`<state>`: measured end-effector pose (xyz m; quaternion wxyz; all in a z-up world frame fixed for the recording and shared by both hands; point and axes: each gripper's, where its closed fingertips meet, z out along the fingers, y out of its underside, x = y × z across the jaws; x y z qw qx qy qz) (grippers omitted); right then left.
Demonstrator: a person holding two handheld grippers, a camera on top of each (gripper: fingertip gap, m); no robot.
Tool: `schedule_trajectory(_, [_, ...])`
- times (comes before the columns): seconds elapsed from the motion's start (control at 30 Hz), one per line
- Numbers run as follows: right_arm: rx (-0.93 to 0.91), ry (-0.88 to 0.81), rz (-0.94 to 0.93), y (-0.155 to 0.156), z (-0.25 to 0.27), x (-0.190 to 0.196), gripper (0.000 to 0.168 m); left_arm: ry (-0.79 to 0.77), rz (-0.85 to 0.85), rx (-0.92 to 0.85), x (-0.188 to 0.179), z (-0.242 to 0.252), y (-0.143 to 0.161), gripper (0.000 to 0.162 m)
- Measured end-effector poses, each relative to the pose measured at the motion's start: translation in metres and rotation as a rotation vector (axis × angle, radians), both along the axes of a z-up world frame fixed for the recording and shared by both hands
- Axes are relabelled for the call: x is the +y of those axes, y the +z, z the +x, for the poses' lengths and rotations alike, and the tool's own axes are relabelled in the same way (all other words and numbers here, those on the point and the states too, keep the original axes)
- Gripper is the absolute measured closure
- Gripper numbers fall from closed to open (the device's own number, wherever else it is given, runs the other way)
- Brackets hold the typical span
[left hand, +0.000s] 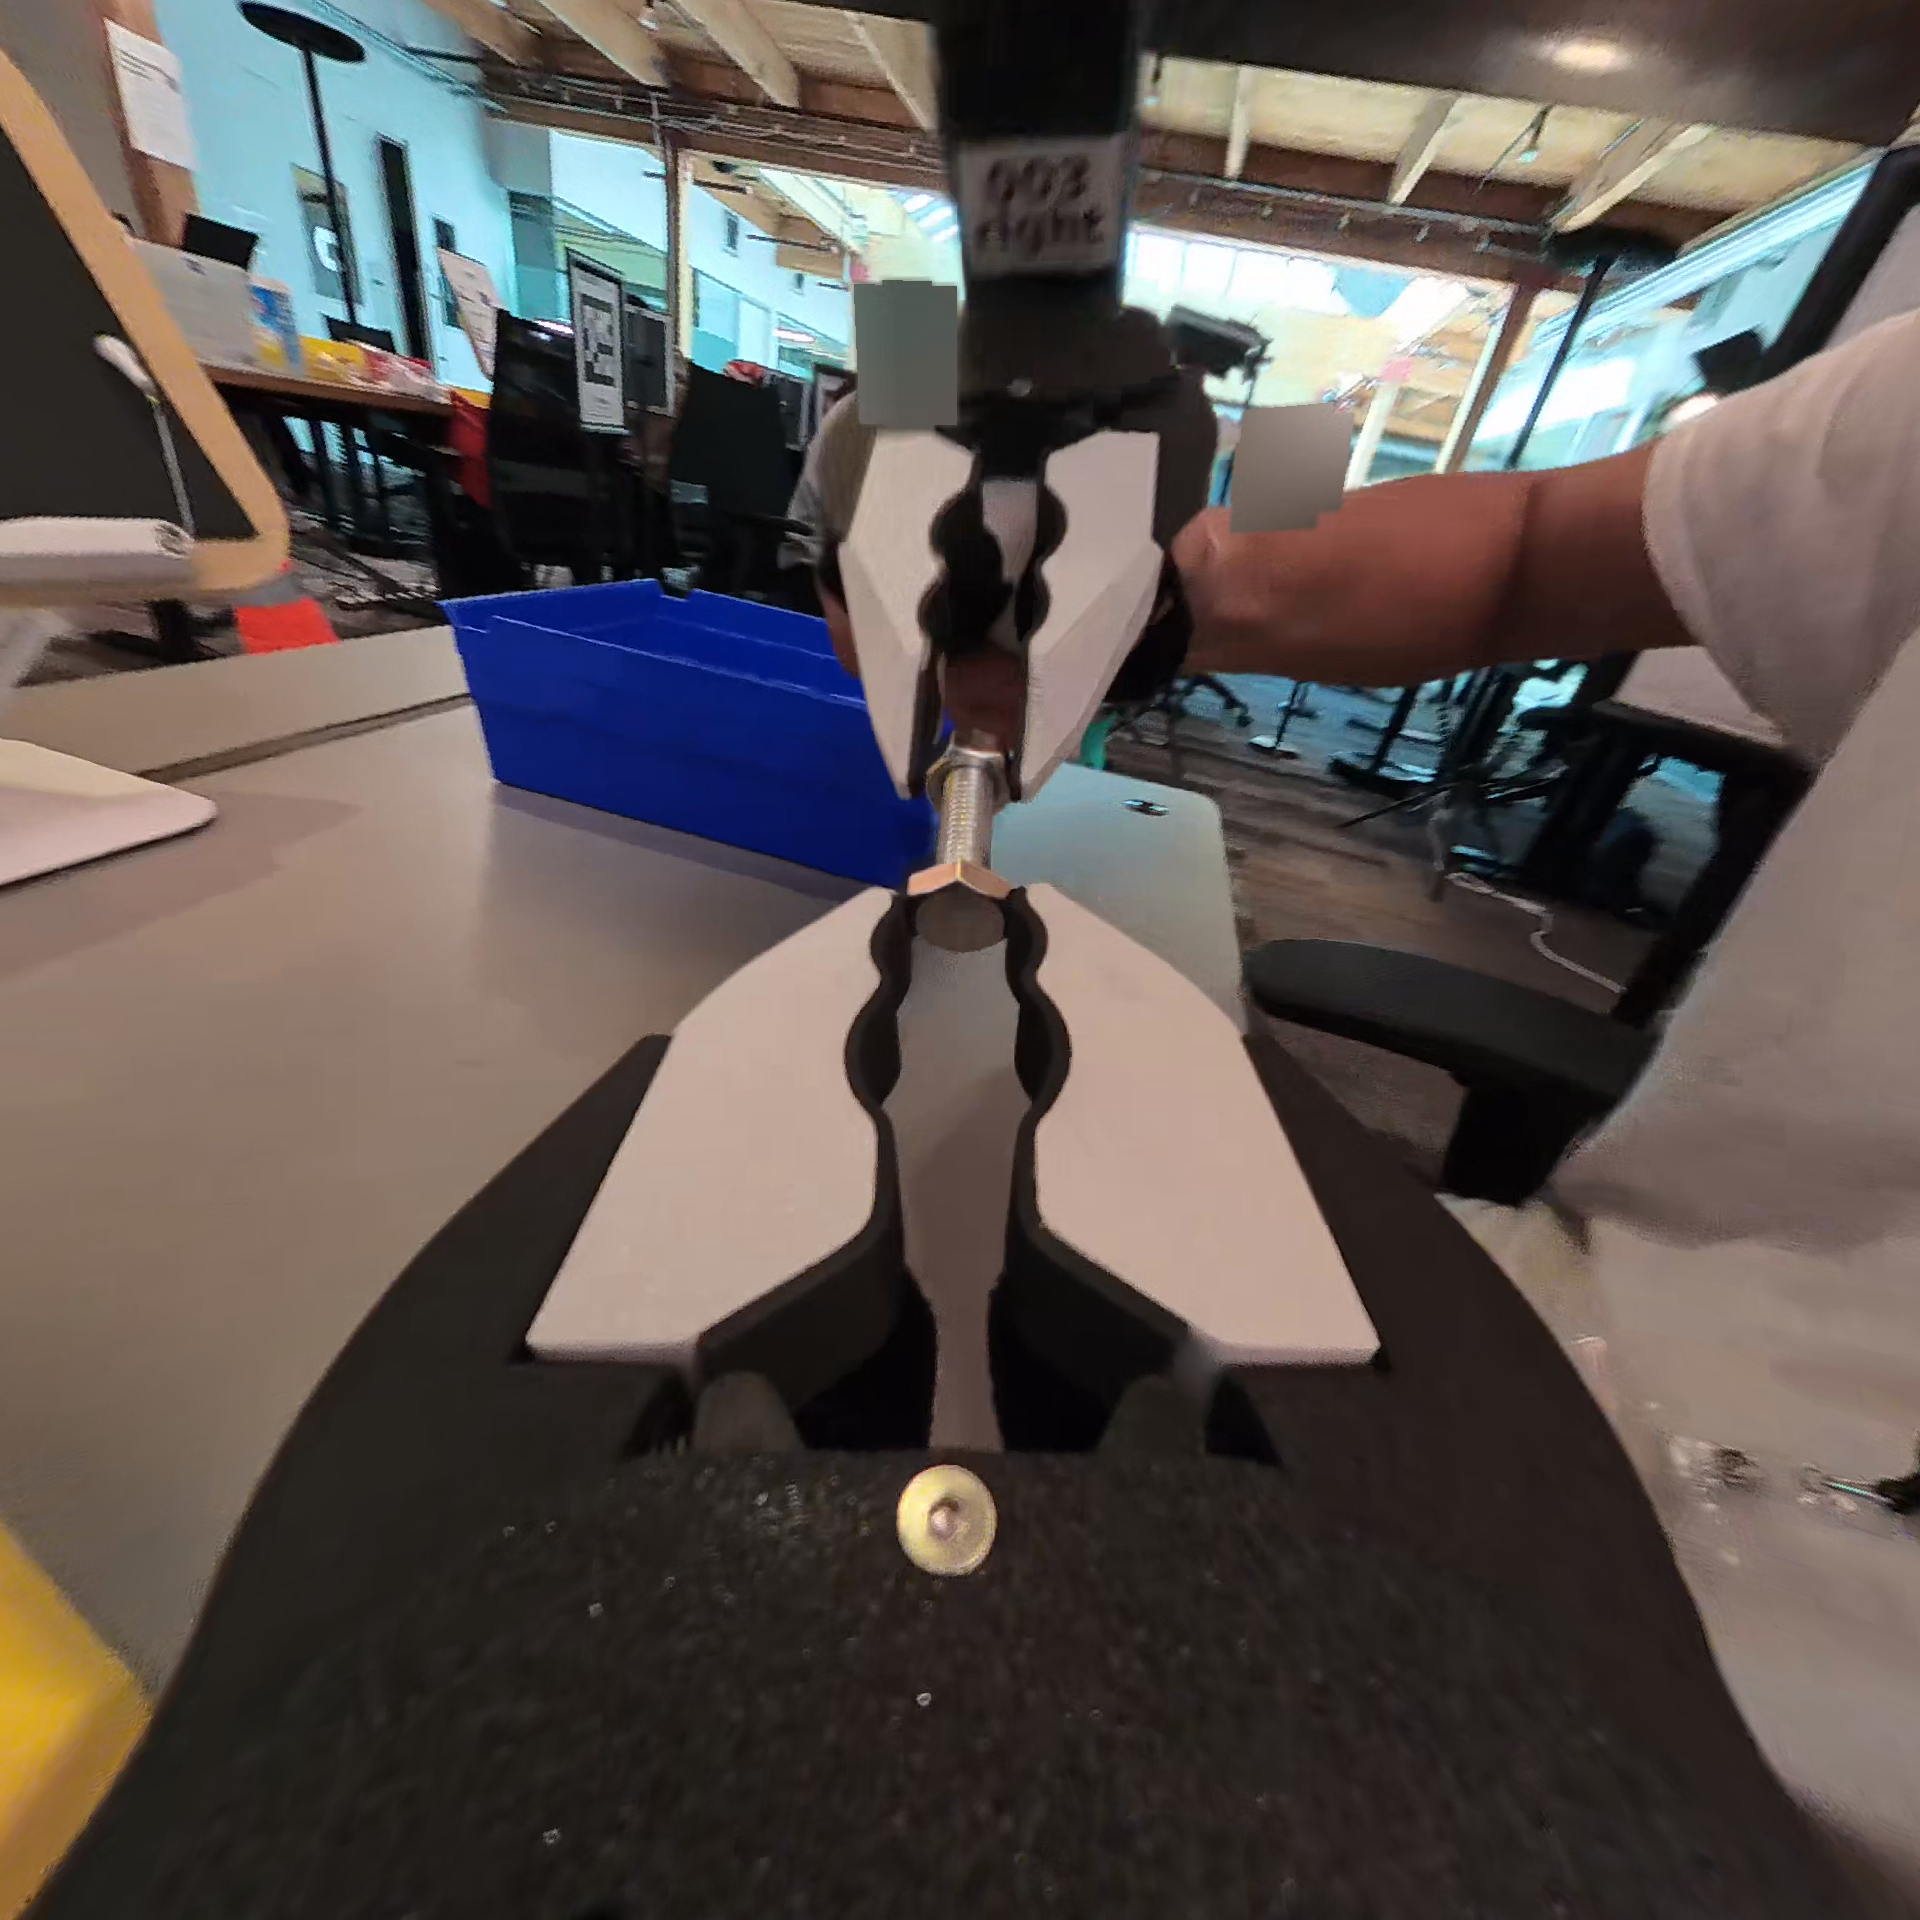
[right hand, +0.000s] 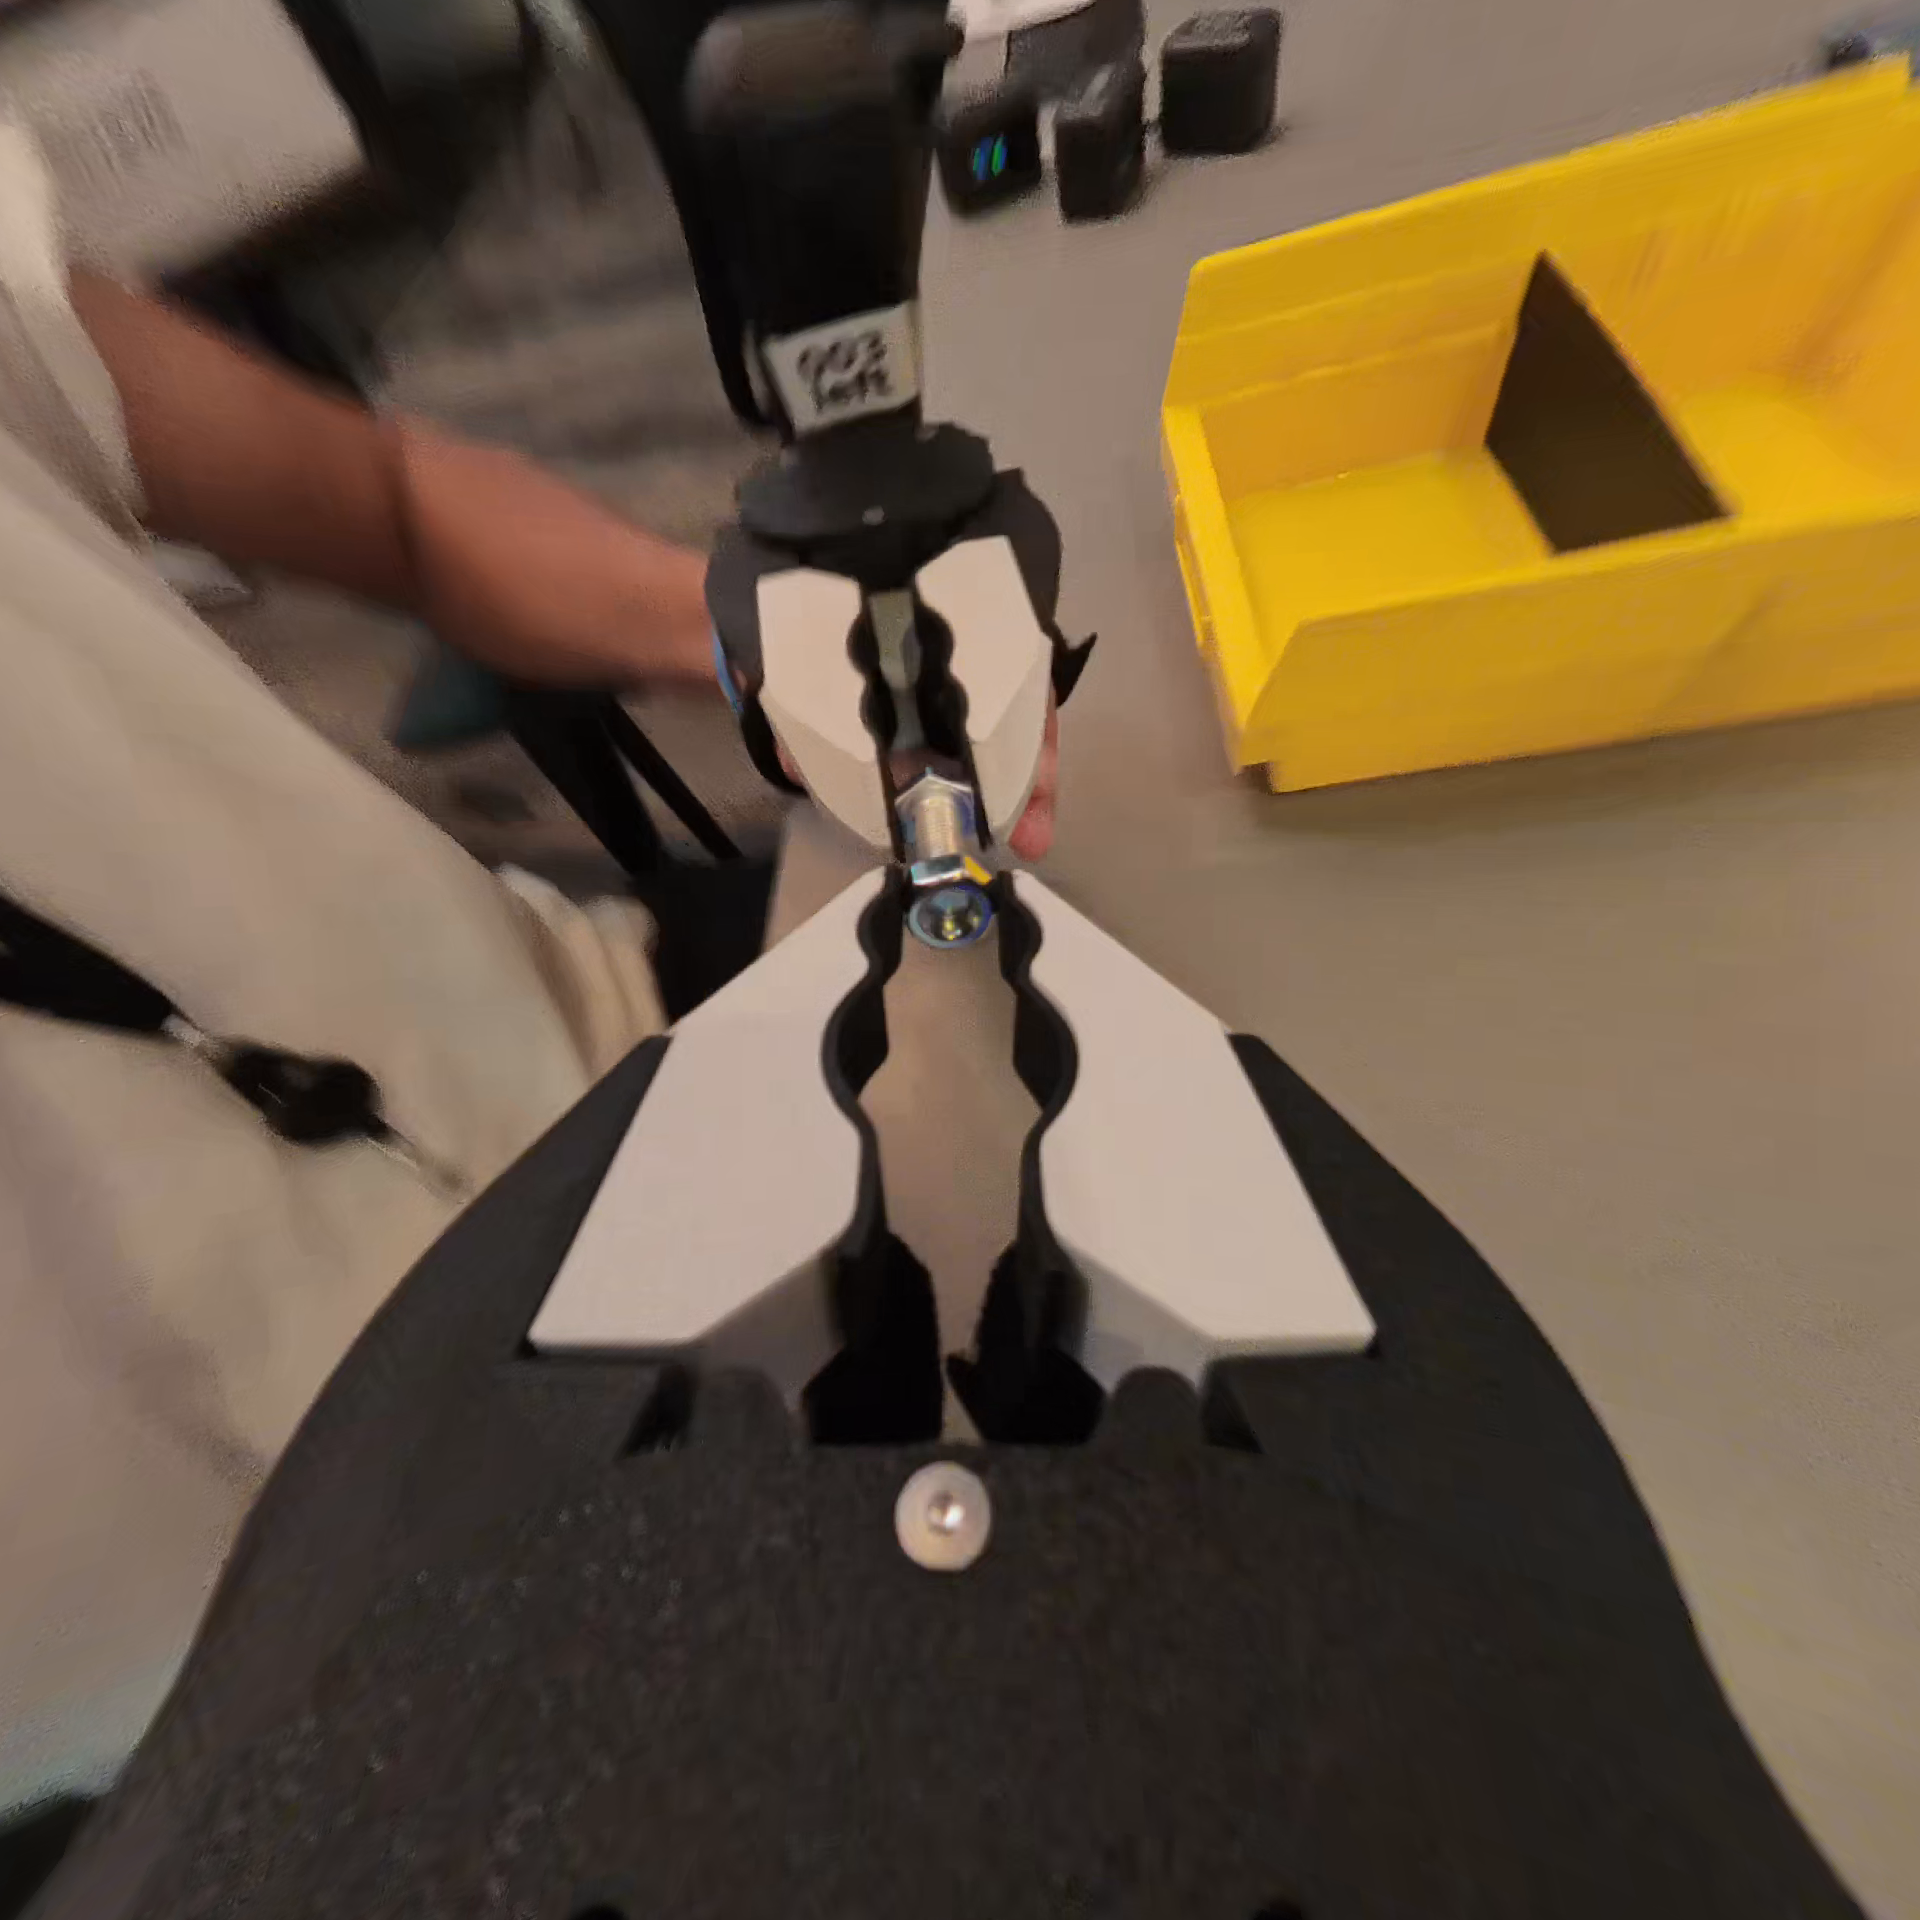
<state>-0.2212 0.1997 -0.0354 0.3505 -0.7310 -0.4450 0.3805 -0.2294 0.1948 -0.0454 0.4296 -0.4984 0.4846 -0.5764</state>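
A silver hex bolt (left hand: 964,821) hangs in the air between the two grippers, above the grey table (left hand: 312,987). My left gripper (left hand: 958,914) is shut on the bolt's hex head. My right gripper (left hand: 966,774) faces it tip to tip and is shut on a nut (left hand: 961,771) on the threaded shaft. In the right wrist view my right gripper (right hand: 948,904) holds the nut (right hand: 948,871) at the near end of the bolt (right hand: 933,831). The left gripper (right hand: 935,821) grips the far end there. Both pairs of jaws stand narrow around the metal.
A blue bin (left hand: 675,717) stands on the table behind the right gripper. A yellow bin (right hand: 1558,520) with a dark divider lies to the right in the right wrist view. Small black boxes (right hand: 1101,135) sit beyond it. A person's arm (left hand: 1403,561) and an office chair (left hand: 1455,1029) are at the table's edge. My two grippers' fingertips are within a few centimetres of each other.
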Motion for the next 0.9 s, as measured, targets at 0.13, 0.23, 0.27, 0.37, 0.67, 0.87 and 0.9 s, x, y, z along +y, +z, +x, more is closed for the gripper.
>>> schedule_trajectory(0.13, [0.334, -0.158, -0.437, -0.013, 0.003, 0.003, 0.151, 0.057, 0.118, 0.048, 0.005, 0.0, -0.007, 0.145])
schedule_trajectory(0.23, [0.525, -0.248, -0.739, -0.02, 0.003, 0.002, 0.151, 0.063, 0.181, 0.084, 0.005, 0.001, -0.013, 0.145])
schedule_trajectory(0.27, [0.557, -0.264, -0.771, -0.021, 0.004, 0.002, 0.151, 0.059, 0.176, 0.089, 0.004, 0.001, -0.014, 0.145])
schedule_trajectory(0.37, [0.537, -0.271, -0.602, -0.019, 0.006, 0.001, 0.148, 0.021, 0.099, 0.08, 0.002, 0.002, -0.013, 0.145])
schedule_trajectory(0.67, [0.066, -0.103, 0.675, -0.007, 0.019, -0.029, 0.11, -0.231, -0.222, 0.072, -0.014, -0.002, -0.011, 0.144])
schedule_trajectory(0.87, [-0.284, -0.075, 1.206, -0.027, 0.008, -0.042, 0.12, -0.314, -0.255, 0.152, -0.023, -0.005, -0.024, 0.145])
schedule_trajectory(0.9, [-0.338, -0.056, 1.262, -0.029, 0.006, -0.043, 0.122, -0.332, -0.259, 0.164, -0.026, -0.006, -0.026, 0.145])
